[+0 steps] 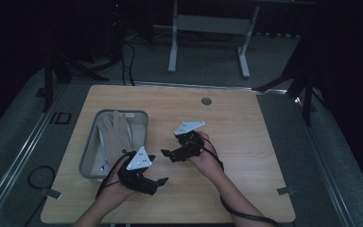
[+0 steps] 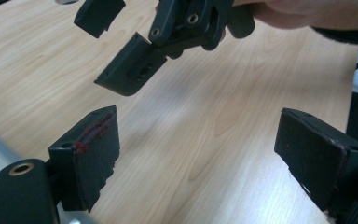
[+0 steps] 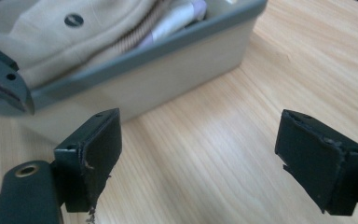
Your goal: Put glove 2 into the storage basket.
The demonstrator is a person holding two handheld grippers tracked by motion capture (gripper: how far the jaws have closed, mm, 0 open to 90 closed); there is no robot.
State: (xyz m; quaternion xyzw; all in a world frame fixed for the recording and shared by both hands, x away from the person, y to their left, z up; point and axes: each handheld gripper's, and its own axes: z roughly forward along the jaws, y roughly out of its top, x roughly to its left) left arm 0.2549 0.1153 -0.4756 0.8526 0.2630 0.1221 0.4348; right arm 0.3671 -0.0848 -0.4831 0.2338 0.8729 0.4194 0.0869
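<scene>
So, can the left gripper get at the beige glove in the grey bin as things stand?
Probably yes. The left gripper is open and empty beside the bin, which has no lid, and the glove lies exposed on top. It currently points away from the bin, so the hand would have to turn.

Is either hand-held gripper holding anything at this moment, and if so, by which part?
Nothing is held. The left hand-held gripper and the right hand-held gripper both stand open over bare table; the glove lies in the bin.
</scene>
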